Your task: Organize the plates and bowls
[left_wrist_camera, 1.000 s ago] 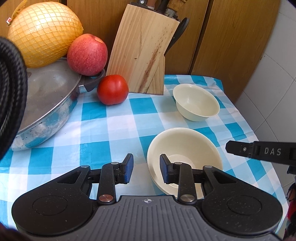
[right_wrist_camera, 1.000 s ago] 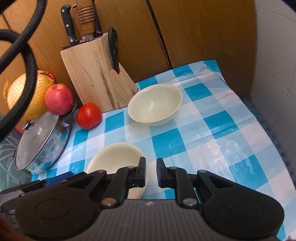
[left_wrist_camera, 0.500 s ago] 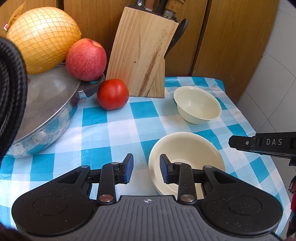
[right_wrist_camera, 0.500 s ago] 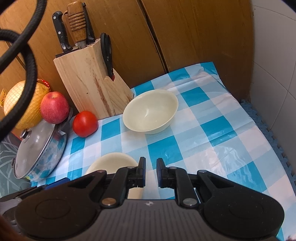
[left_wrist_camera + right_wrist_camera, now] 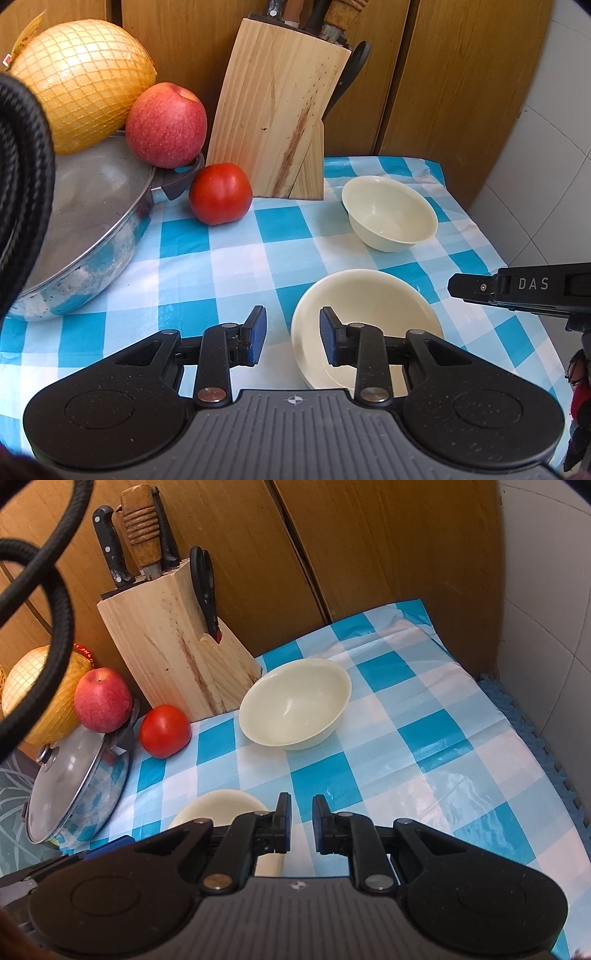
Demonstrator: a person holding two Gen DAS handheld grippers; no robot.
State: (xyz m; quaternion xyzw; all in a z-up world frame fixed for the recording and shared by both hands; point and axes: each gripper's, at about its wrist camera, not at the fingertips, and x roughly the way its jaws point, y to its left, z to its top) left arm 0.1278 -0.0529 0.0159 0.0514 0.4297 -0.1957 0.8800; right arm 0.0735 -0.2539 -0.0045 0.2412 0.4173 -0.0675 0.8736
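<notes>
Left gripper point(image 5: 291, 338) hangs over the near edge of the blue-and-white checked tablecloth point(image 5: 236, 258), jaws apart, nothing pinched. The rim of the near cream bowl point(image 5: 365, 314) sits in the gap by the right-side pad; contact with that pad can't be told. Versus a second ago, the gap reads a hair wider and the view sits slightly lower, so more tablecloth shows past the bowl.

Right gripper point(image 5: 300, 821) has its jaws nearly together with a narrow slit between the pads, holding nothing, over bare cloth near the front edge. It has shifted a little: the far cream bowl point(image 5: 295, 712) now sits lower in its view, and the near bowl point(image 5: 221, 805) is more hidden behind the left finger.

Far bowl stands upright toward the back right corner, just beside the wooden knife block point(image 5: 280, 122). Tomato point(image 5: 221, 194), apple point(image 5: 166, 125), netted pomelo point(image 5: 81, 99) and lidded steel pan point(image 5: 85, 221) crowd the back left; none moved.
</notes>
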